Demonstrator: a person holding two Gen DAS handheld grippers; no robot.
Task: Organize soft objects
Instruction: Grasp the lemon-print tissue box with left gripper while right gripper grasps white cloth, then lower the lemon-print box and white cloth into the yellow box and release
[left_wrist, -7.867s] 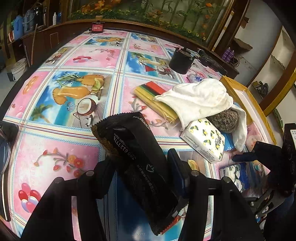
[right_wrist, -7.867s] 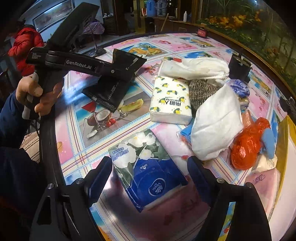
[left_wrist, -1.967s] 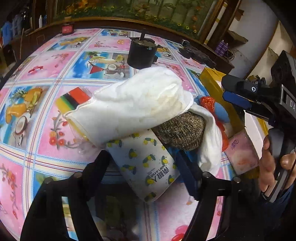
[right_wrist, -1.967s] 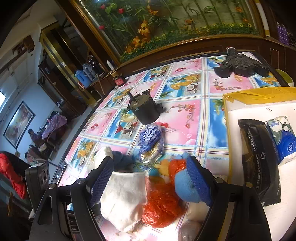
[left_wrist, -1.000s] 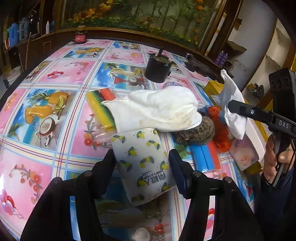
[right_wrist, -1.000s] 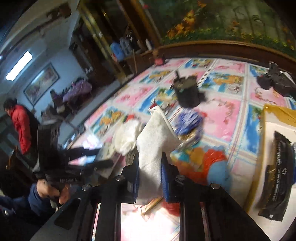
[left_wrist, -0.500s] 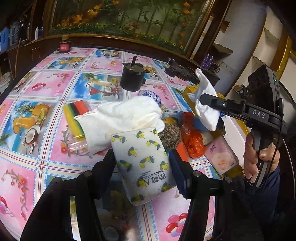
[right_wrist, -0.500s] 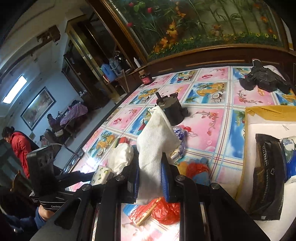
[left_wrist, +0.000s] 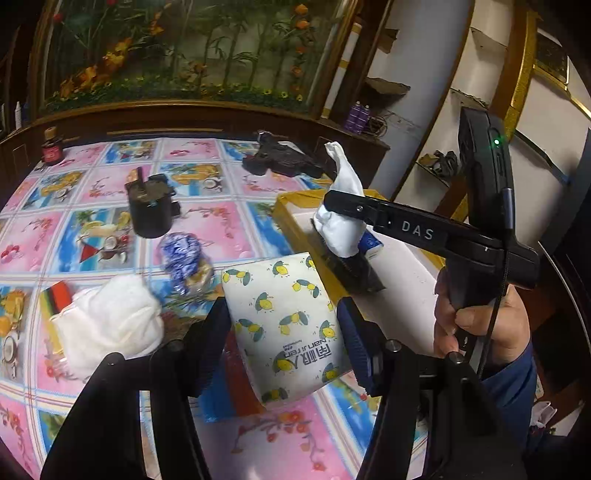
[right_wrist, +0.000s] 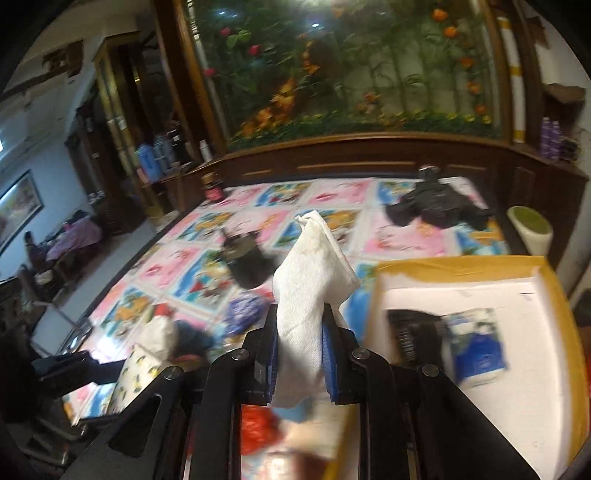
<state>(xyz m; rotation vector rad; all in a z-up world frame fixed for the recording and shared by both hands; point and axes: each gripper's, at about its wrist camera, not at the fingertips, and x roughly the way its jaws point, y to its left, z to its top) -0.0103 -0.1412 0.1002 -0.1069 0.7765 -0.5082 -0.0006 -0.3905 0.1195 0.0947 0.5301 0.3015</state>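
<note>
Table (left_wrist: 229, 229) w/ glossy cloth, pink and blue fruit-print squares; behind it a dark wood ledge and a big planted glass tank (right_wrist: 351, 74). Yellow-rimmed white box (right_wrist: 461, 291) at table's right end, holding a black packet (right_wrist: 410, 343) and a blue tissue pack (right_wrist: 476, 350) side by side. Black pot (left_wrist: 149, 210) mid-table, dark bundle (left_wrist: 280, 160) near far edge, small blue-white bag (left_wrist: 183, 254) nearer. Pile on left side: crumpled white cloth (left_wrist: 110, 325) over striped coloured strips (left_wrist: 55, 299); orange-red plastic blurred, close under right wrist cam. Left gripper (left_wrist: 284, 325) part-open but clamped on lemon-print tissue pack (left_wrist: 284, 325), pads against both sides, pack lifted off the table. Right gripper (right_wrist: 300, 354) clenched tight on folded white towel (right_wrist: 310, 280), towel sticking up past the pads; seen from left cam it hangs over box's near corner. A hand (left_wrist: 480, 325) in blue sleeve on right grip.
</note>
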